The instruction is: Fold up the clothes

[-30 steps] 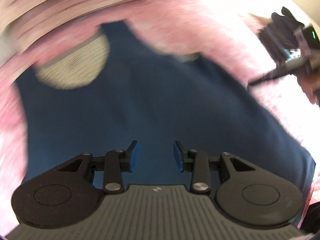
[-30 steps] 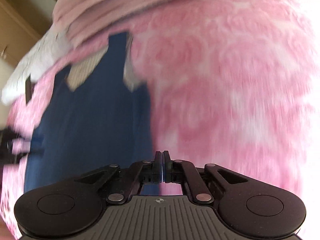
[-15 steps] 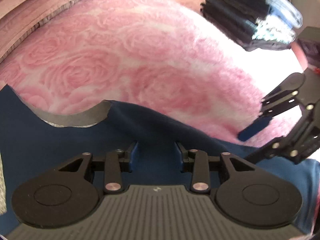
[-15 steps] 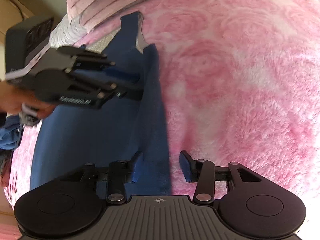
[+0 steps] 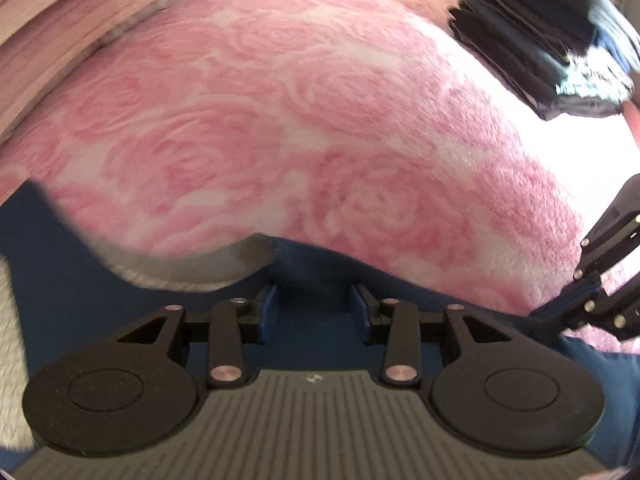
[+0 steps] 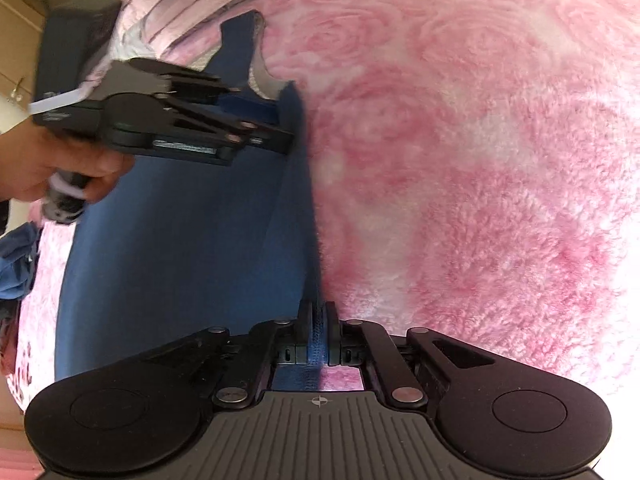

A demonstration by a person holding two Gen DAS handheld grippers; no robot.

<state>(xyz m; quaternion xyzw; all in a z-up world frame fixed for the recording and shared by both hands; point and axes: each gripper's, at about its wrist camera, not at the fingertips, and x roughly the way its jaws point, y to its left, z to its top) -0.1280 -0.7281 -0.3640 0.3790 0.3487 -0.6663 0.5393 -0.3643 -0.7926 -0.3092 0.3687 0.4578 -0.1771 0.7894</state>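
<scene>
A dark blue sleeveless top (image 6: pixel 180 232) lies flat on a pink rose-patterned blanket (image 6: pixel 460 160). My right gripper (image 6: pixel 318 314) is shut on the top's right side edge near the hem. My left gripper (image 5: pixel 314 300) is open, its fingers either side of the same edge just below the grey-lined armhole (image 5: pixel 192 272). In the right wrist view the left gripper (image 6: pixel 280 124) sits at the armhole, held by a hand. The right gripper shows at the right edge of the left wrist view (image 5: pixel 600 280).
A stack of folded dark clothes (image 5: pixel 548 40) sits at the far right of the bed. A pink striped pillow or bedding (image 5: pixel 60 20) runs along the head end. Loose blue clothing (image 6: pixel 16 264) lies at the left. Wooden cupboards (image 6: pixel 20 40) stand behind.
My right gripper opened, moved onto the top's side edge and closed on it. My left gripper moved from over the top's middle to the edge by the armhole, still open.
</scene>
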